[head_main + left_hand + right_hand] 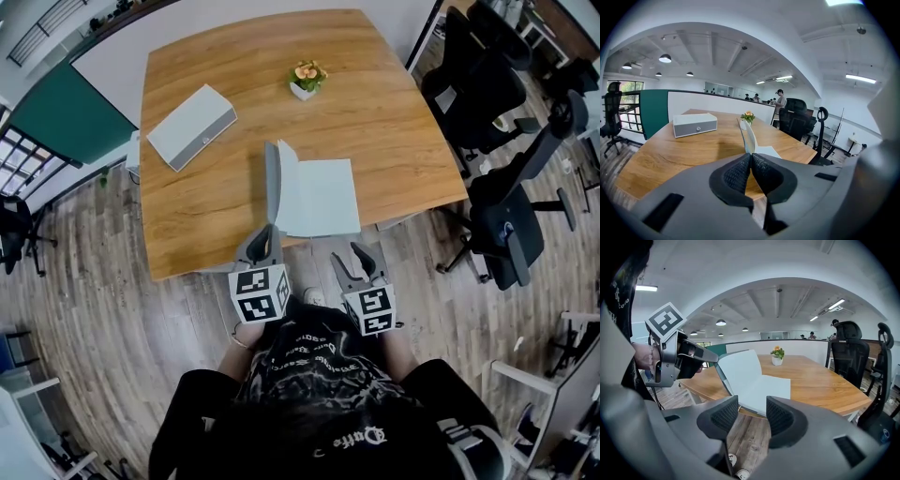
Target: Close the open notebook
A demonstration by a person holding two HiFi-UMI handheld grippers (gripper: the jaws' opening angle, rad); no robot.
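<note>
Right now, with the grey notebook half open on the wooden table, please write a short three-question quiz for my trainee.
1. True or false: the right gripper holds the grey notebook.
2. What holds up its raised cover? A) left gripper B) right gripper C) nothing
3. Fill in: on the wooden table, the white pot of orange flowers stands ____ the notebook (touching / apart from).
Key: 1 false; 2 A; 3 apart from.
</note>
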